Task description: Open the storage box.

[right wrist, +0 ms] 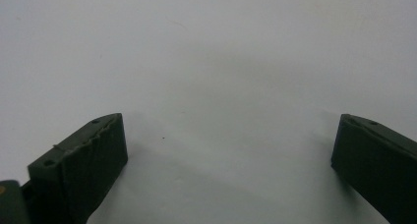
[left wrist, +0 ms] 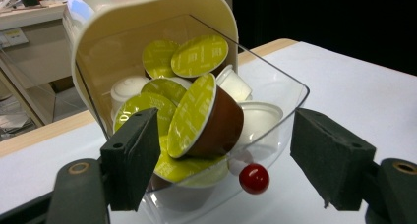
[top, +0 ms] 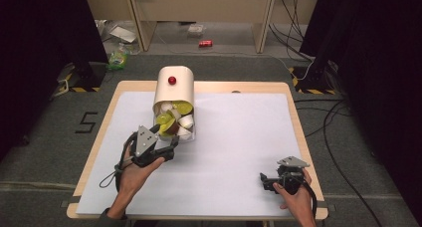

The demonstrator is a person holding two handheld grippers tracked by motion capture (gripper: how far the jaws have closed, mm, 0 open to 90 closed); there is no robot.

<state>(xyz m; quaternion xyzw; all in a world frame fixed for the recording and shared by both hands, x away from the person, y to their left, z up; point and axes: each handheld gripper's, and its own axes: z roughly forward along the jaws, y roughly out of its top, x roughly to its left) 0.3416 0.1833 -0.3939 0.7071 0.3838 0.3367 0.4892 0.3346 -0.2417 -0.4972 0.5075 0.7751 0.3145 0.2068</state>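
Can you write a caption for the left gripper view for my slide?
Open left tool facing a clear drawer of green-lidded coffee capsules.

Red can on floor beyond the table

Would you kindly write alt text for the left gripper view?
The open left gripper faces a cream container whose clear drawer, with a red knob, holds green-lidded coffee capsules on a white table.
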